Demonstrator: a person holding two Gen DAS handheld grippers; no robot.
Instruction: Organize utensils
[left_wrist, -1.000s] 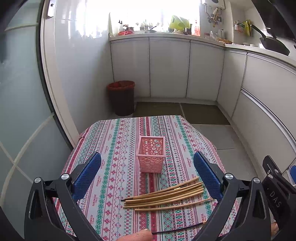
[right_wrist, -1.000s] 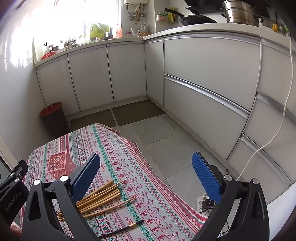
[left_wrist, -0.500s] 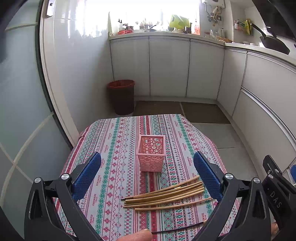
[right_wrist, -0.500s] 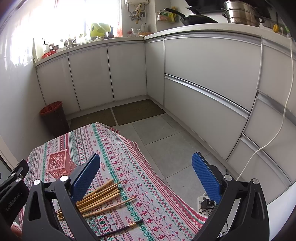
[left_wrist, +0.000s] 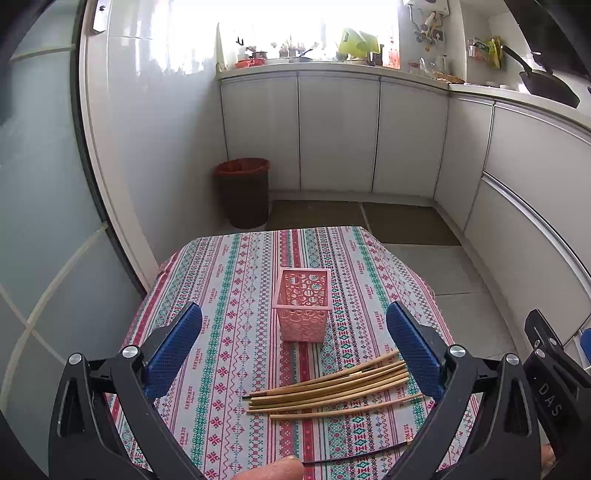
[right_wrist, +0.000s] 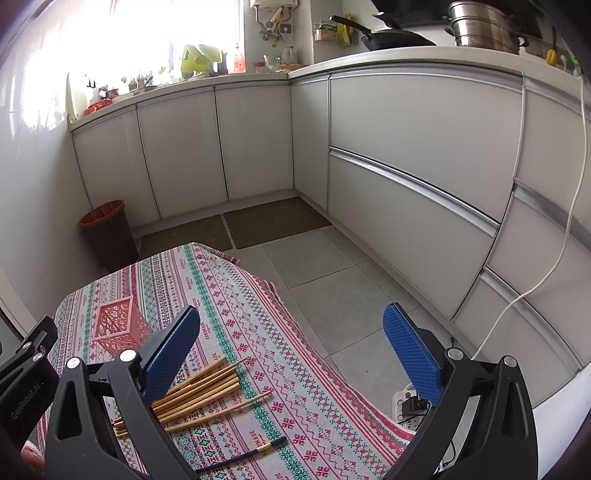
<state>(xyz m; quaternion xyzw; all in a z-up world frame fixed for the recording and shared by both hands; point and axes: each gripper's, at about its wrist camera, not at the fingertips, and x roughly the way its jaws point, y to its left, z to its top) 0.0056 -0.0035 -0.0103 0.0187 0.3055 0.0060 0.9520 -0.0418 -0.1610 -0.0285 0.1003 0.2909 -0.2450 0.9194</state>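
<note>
Both your tongs are spread wide and empty. Over the last second almost nothing has shifted: left tongs (left_wrist: 294, 345) and right tongs (right_wrist: 291, 349) hover above the desk (left_wrist: 229, 280), so sorting has not begun. The chopsticks (left_wrist: 328, 387) lie between the left pads; the basket (left_wrist: 302, 308) stands just beyond.
</note>
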